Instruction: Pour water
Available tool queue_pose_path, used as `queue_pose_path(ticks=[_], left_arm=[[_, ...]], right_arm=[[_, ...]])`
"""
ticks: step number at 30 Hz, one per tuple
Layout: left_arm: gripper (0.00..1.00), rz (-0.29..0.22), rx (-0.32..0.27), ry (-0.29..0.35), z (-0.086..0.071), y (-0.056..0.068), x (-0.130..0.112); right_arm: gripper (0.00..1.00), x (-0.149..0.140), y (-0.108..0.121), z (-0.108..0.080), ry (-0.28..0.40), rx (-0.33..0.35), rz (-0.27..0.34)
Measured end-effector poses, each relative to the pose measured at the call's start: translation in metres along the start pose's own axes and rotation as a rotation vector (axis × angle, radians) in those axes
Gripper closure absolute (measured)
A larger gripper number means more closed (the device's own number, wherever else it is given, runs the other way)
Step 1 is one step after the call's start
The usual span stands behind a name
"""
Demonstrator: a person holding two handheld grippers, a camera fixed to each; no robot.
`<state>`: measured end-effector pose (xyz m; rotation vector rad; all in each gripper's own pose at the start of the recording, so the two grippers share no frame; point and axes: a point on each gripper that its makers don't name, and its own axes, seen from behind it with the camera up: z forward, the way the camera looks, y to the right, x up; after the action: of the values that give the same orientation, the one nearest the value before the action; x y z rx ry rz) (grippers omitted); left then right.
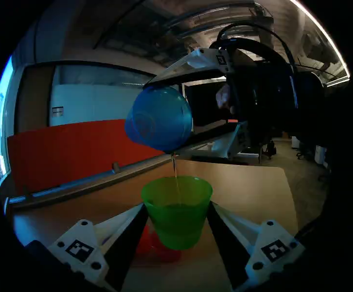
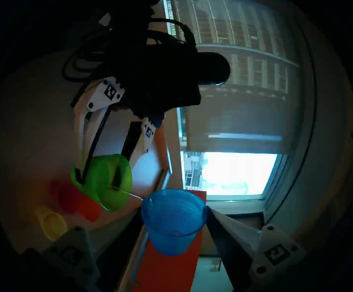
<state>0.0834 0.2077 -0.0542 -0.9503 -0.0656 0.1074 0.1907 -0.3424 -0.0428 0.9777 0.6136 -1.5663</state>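
Left tool (image 1: 176, 207) grips green cup (image 1: 177, 219), right tool (image 2: 174, 221) blue cup (image 2: 172, 228); red cup (image 1: 149, 244) behind.

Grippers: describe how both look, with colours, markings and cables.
The left gripper and right gripper match: white fingers lined with black on the inner faces, each carrying a square black-and-white marker tag. Behind them sits a bulky black body, with black cables looping over it.
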Motion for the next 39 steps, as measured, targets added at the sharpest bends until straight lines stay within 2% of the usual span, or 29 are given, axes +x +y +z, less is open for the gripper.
queue_pose_path(ticks=[15,39], left_arm=[[0.17,0.001,-0.001,0.001,0.0004,0.0001,-0.0006],[0.17,-0.003,0.007,0.011,-0.0009,-0.0025,0.0012]], right_arm=[[0.08,-0.0049,-0.0020,0.0000,-0.004,0.001,-0.031],[0.08,-0.0018,0.0017,0.0011,0.003,-0.003,-0.049]])
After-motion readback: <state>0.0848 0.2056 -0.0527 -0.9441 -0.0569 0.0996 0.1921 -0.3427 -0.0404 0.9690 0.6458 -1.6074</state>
